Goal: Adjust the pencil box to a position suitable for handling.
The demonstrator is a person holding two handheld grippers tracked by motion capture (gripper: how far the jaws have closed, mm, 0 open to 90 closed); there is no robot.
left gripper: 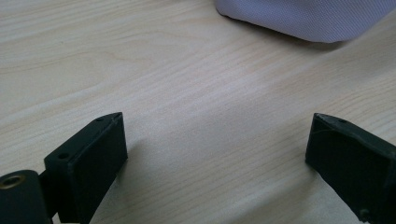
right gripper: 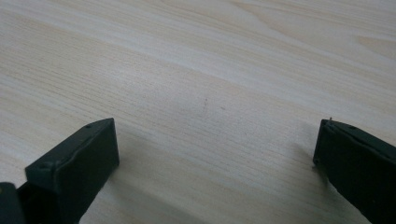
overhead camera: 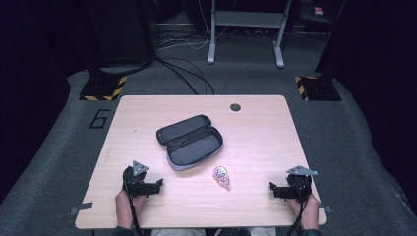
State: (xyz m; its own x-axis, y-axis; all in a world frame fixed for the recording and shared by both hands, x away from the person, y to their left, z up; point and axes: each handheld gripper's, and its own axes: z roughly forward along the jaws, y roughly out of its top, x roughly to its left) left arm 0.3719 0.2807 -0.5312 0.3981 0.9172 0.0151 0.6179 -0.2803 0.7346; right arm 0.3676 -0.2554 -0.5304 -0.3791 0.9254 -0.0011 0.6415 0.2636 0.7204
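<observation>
The desk [overhead camera: 255,128] is a pale wood-grain top with a small dark round hole near its far edge, and most of its surface lies bare, which leaves room to work from the near edge. The largest thing on it is a dark zip case [overhead camera: 191,142], lying open flat at the middle of the desk, its lid half turned toward the far left corner and its deeper half toward the near edge; judging by that, it waits to be filled or shut. Just beside it, nearer the near edge and apart from it, lies a small pinkish trinket [overhead camera: 222,177], too small to identify, likely what belongs inside. The left hand-held gripper [overhead camera: 158,185] rests by the near left corner, jaws spread wide over bare wood, empty, with the case's grey fabric corner [left gripper: 303,18] ahead of it. The right hand-held gripper [overhead camera: 272,189] sits by the near right corner, equally wide apart and empty.
</observation>
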